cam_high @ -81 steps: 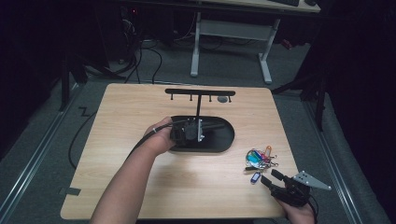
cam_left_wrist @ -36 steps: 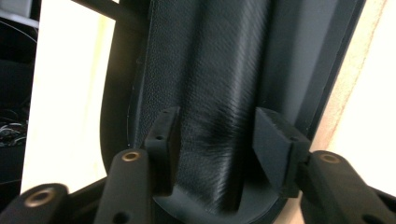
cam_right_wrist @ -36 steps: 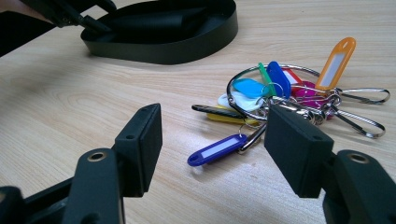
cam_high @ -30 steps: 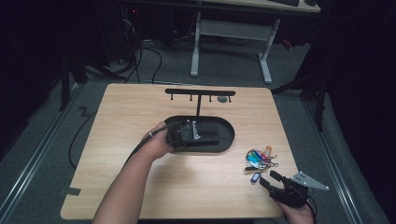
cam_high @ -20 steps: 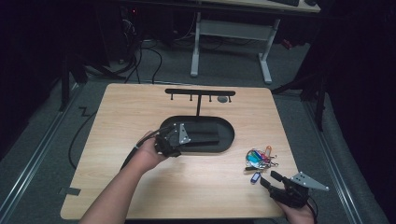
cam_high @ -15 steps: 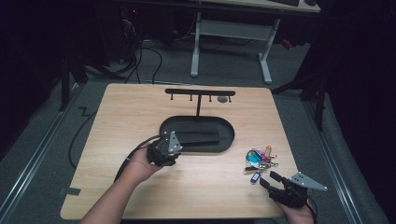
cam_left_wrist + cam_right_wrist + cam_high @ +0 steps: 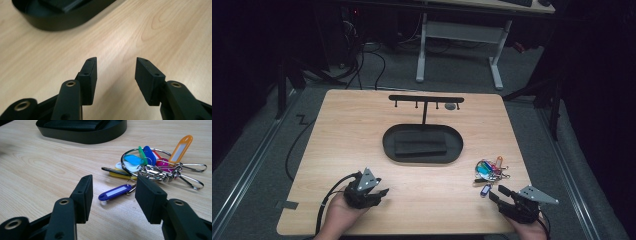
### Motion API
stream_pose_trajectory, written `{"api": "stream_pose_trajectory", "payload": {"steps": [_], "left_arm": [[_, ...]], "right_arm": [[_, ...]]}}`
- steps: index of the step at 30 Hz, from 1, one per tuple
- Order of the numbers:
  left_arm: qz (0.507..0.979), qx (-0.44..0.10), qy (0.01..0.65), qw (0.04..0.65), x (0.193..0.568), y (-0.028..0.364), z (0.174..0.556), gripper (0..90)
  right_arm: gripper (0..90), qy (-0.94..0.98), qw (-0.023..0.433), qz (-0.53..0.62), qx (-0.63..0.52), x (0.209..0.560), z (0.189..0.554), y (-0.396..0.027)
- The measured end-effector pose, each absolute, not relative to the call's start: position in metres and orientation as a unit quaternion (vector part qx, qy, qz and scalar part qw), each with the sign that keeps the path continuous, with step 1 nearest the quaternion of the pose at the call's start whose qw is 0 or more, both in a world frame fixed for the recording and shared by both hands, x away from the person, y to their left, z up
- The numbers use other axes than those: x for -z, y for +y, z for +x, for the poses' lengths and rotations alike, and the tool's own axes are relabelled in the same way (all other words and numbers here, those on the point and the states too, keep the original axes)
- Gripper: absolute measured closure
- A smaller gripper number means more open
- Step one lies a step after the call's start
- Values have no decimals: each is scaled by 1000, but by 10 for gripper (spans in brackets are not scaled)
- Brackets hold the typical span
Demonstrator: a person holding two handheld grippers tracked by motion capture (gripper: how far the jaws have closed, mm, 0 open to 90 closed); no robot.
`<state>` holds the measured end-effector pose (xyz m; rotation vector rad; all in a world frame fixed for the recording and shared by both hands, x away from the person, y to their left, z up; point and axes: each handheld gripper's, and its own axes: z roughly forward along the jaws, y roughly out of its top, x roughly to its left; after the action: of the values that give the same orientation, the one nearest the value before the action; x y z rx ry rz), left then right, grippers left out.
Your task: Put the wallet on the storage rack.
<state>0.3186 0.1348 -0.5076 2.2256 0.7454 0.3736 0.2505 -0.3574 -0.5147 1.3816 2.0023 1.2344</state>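
- Key bunch (image 7: pixel 491 170) lying on wooden table (image 7: pixel 362 130) near right front corner, just ahead of right gripper (image 7: pixel 501 194); one bunch, counted as one big steel ring (image 7: pixel 147 162) with several coloured plastic tags.
- Tags seen from right gripper view: orange (image 7: pixel 180 148), green, two blue, white, yellow, pink, plus one dark blue tag (image 7: pixel 115 192) on its own small ring, nearest the gripper.
- Dark blue tag flat on the wood, long axis running from the ring toward the gripper's left jaw, free end pointing that way; orange tag pointing away, up and to the right.
- One black oval tray (image 7: pixel 389 142) at table centre, holding one flat black pad (image 7: pixel 421 145); behind it one black T-shaped hook stand (image 7: pixel 426 99).
- Right gripper: jaws just been closing, apart, pads clear of the dark blue tag lying ahead between them.
- Left gripper (image 7: pixel 379 192) at front left, well apart from the bunch; jaws just been opening, gaping over bare wood.
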Motion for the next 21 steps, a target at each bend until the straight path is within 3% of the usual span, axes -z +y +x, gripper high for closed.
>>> {"api": "stream_pose_trajectory", "payload": {"steps": [7,16,21], "left_arm": [[850,-154,321,389,522,160,297,470],[839,-148,316,417,517,168,296,421],[839,-136,309,428,518,169,295,419]], "right_arm": [[586,738,225,480,-418,510,250,-347],[604,769,228,475,-362,502,266,-332],[569,787,223,478,-320,487,286,-322]]}}
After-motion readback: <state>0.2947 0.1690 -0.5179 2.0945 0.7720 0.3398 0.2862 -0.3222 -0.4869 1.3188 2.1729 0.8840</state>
